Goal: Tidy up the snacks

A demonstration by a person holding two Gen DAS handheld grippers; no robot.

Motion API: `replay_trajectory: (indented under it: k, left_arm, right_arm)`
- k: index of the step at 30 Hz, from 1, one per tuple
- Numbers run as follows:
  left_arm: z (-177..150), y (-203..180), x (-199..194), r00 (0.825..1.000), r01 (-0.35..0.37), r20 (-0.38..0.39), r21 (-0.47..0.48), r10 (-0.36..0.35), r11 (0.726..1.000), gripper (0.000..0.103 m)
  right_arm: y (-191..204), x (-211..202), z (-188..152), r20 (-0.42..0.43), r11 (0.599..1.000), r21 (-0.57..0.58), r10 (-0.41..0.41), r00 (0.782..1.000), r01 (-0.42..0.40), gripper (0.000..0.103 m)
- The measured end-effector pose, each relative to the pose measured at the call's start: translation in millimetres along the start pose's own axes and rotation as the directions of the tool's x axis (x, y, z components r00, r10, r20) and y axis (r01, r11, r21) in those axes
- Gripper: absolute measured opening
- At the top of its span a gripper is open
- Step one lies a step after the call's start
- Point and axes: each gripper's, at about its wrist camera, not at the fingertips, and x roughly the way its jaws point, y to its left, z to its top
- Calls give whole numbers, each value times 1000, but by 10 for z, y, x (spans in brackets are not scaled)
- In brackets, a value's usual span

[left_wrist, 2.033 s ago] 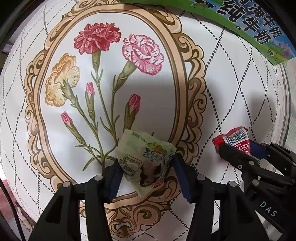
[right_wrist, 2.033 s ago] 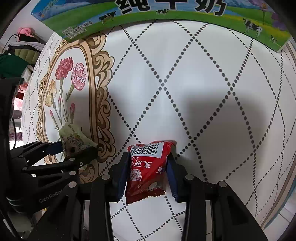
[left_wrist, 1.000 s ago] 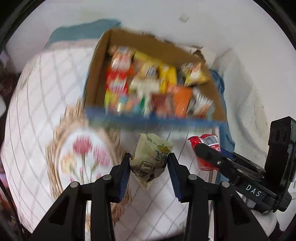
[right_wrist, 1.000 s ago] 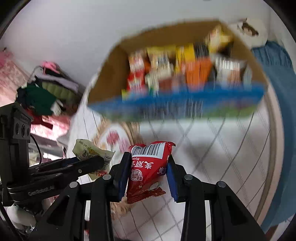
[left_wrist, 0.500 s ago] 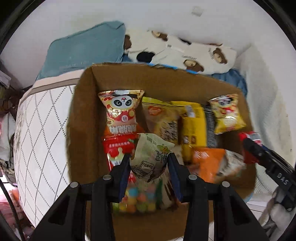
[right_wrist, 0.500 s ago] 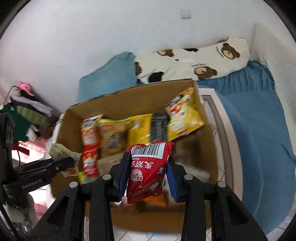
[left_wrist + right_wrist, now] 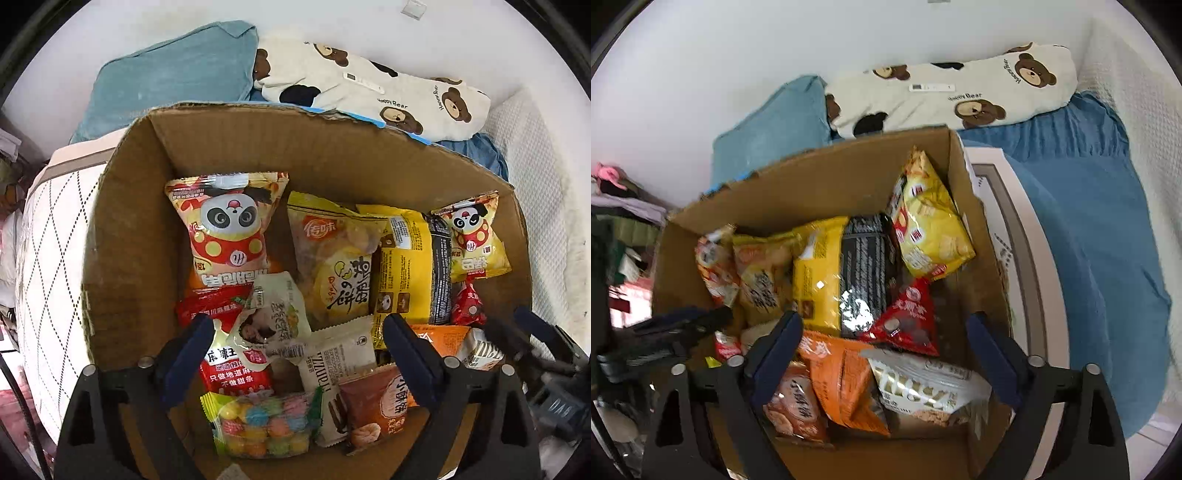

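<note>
Both packets are already in the cardboard box (image 7: 122,236). The pale green snack packet (image 7: 275,317) lies on the pile near the box's front-left corner, between the left gripper (image 7: 295,354) fingers, which have just been opening and now stand spread clear of it. The red snack packet (image 7: 905,317) sits by the right wall of the box, against a black pack (image 7: 868,266) and under a yellow chip bag (image 7: 931,221). The right gripper (image 7: 882,354) fingers have just been opening too, with nothing pinched between them.

I reckon the step in hand is the release, so the clean way is lifting both grippers straight up before swinging back, otherwise a finger could snag the orange pack (image 7: 838,373) or the candy bag (image 7: 262,424) and drag stuff out. The box looks pretty full, so later packets may want the gaps along the back wall.

The box sits on a quilted white bed cover (image 7: 48,258), with a teal pillow (image 7: 173,74), a bear-print pillow (image 7: 369,92), a blue blanket (image 7: 1089,221) and a plain white wall (image 7: 738,55) behind.
</note>
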Motion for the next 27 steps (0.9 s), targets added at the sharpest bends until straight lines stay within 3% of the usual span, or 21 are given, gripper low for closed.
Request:
replay_trajectory:
  k: [4,12,21,27]
  left_arm:
    - [-61,-14,-40,999,-29,20,12,29,1000,100]
    - [-183,20,-133,996,-71,57,12,70,997,101]
    - [-354,53,-407,991,-61,117,-5,61,998,101]
    - [-616,6,-704,978,-74,194,-5,74,997,101]
  right_arm:
    - [126,36,-61,-15,998,-51,-43,999,42,99]
    - [176,43,-175,-9,993,-67,-93,996,92,101]
    - [228,-182,-284,42,993,-72,-94,995,97,101]
    - [267,-497,-467,108,993,-75,-80,991,89,101]
